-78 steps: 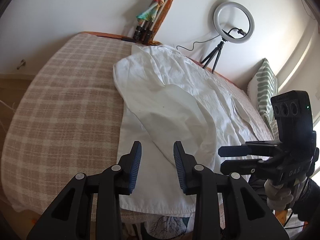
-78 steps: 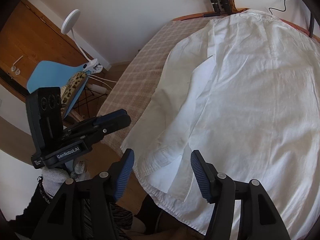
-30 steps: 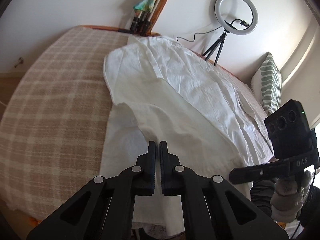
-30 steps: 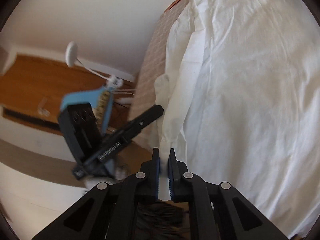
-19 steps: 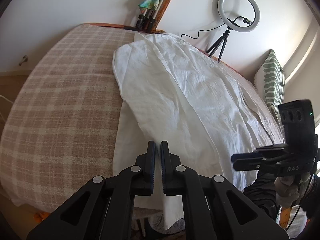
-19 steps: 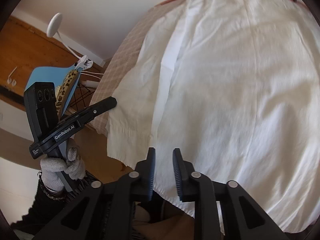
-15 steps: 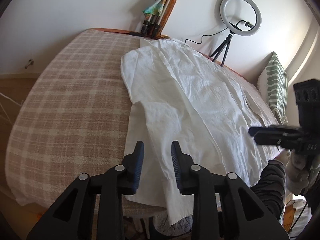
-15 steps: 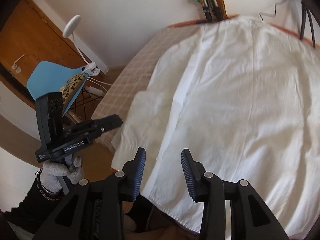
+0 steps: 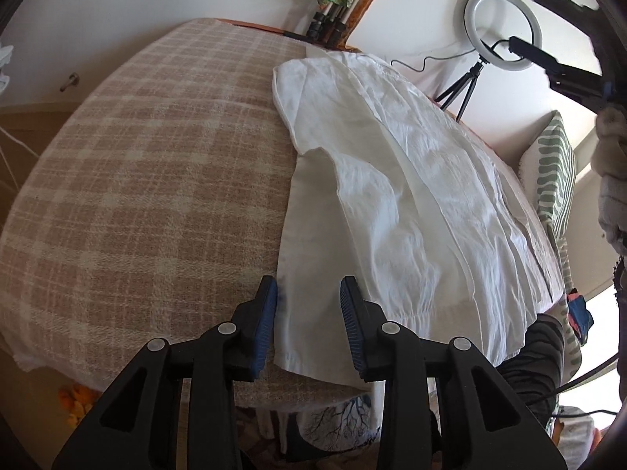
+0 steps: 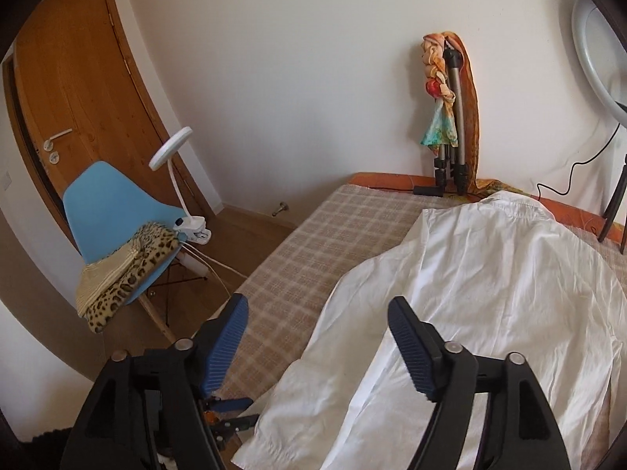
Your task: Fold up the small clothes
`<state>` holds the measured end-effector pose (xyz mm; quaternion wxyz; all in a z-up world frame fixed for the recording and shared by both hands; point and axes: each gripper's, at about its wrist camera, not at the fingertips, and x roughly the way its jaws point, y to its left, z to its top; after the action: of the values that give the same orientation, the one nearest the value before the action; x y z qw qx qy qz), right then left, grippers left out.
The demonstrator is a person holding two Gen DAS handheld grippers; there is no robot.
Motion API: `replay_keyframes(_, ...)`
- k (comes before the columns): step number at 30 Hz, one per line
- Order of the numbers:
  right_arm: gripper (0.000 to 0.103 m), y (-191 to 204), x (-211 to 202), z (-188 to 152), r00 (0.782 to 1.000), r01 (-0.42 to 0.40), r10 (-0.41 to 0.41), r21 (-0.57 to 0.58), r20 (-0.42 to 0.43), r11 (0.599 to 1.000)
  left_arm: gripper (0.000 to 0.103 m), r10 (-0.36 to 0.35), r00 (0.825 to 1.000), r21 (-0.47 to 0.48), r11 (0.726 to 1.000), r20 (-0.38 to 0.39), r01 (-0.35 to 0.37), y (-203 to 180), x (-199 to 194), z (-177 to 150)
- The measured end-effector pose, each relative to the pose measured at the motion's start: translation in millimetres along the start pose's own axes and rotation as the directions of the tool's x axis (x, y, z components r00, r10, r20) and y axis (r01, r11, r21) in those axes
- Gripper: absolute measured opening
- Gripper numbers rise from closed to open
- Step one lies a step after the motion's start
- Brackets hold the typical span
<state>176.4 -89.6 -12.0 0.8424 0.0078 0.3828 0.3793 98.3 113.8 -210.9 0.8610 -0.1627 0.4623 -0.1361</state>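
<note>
left wrist view: our left gripper (image 9: 308,313) hangs over the near hem of the white shirt (image 9: 411,203), its blue pads parted with the cloth lying between them but not pinched, so it is let go. the shirt lies spread on the checked bedspread (image 9: 156,180), its left side folded over the body, its hem hanging over the bed's near edge. at the upper right of this view we see our right gripper (image 9: 564,39) raised in a gloved hand (image 9: 611,172).

right wrist view: its jaws are opening, wide apart, with nothing between them, high above the shirt (image 10: 490,274).

around us: a ring light (image 9: 503,31) on a small tripod past the far side of the bed, a folded tripod (image 10: 450,117) draped with a scarf against the wall, a striped green pillow (image 9: 556,180) at the right, a blue chair (image 10: 106,211) with a leopard-print cloth and a clip lamp (image 10: 172,149) by the wooden door (image 10: 74,90). nothing lies on the shirt.
</note>
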Motion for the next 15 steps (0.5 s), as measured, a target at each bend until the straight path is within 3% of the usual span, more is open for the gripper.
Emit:
replay_keyframes(3, 0.082, -11, 39, 17, 0.997, -0.032, 0.036, 0.060, -0.070, 0.998, 0.025, -0.008, 1.000, -0.001, 1.000, 0.005, 0.008, 1, -1, -2)
replay_keyframes(4, 0.079, -13, 54, 21, 0.995, -0.036, 0.043, 0.072, -0.094, 0.997, 0.008, -0.019, 1.000, -0.007, 1.000, -0.003, 0.019, 1, 1, -2)
replay_keyframes(5, 0.078, -15, 70, 23, 0.992, -0.040, 0.049, 0.080, -0.119, 0.996, 0.003, -0.035, 0.999, -0.016, 0.999, -0.015, 0.034, 2, 3, -3)
replay_keyframes(9, 0.065, -24, 137, 23, 0.972, -0.001, 0.033, 0.136, -0.233, 0.991, 0.003, -0.088, 0.996, -0.010, 0.996, 0.016, 0.088, -2, -7, -4)
replay_keyframes(15, 0.064, -17, 214, 14, 0.933, 0.103, -0.073, 0.065, -0.354, 0.993, 0.002, -0.133, 0.988, -0.015, 0.991, 0.072, 0.135, -4, -25, -5)
